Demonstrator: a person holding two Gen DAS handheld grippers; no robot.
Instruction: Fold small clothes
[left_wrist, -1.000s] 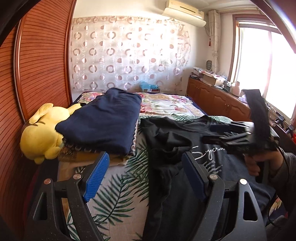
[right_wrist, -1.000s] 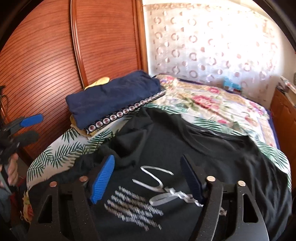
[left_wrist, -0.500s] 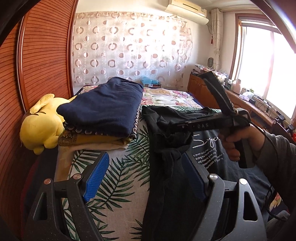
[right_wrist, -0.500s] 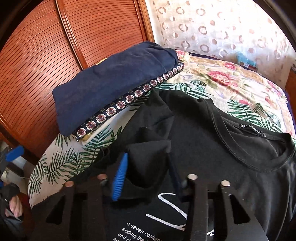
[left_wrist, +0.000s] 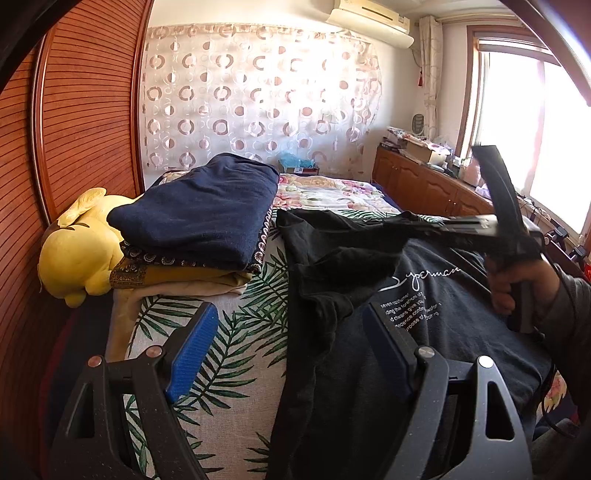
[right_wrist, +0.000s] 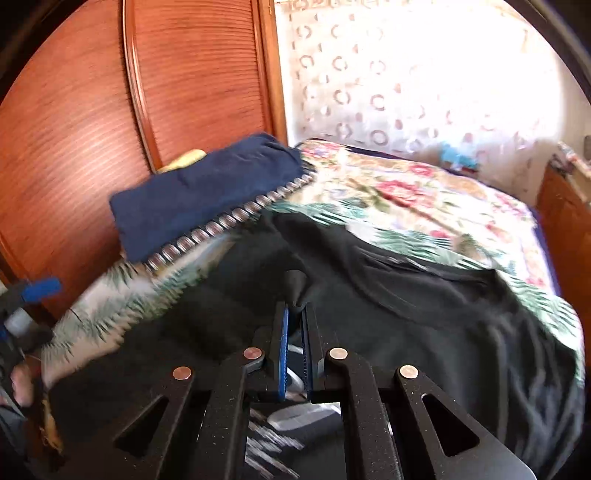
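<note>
Black T-shirt (right_wrist: 424, 314), centre frame: soft, light, limp. Our right claw (right_wrist: 295, 314) has just closed, pinching its sleeve; our left claw (left_wrist: 288, 347) gapes, empty.

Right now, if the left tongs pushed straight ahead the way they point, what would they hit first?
Most likely the black T-shirt spread on the bed: the open left tongs aim downward over its left edge. Depth is unclear, so the leaf-print sheet beside it is possible.

Spread on the bed (left_wrist: 236, 354): T-shirt (left_wrist: 424, 350) at right, stack of folded clothes (left_wrist: 199, 221) at left, plush toy (left_wrist: 77, 254) beside the stack, against the wardrobe (left_wrist: 85, 110).
</note>
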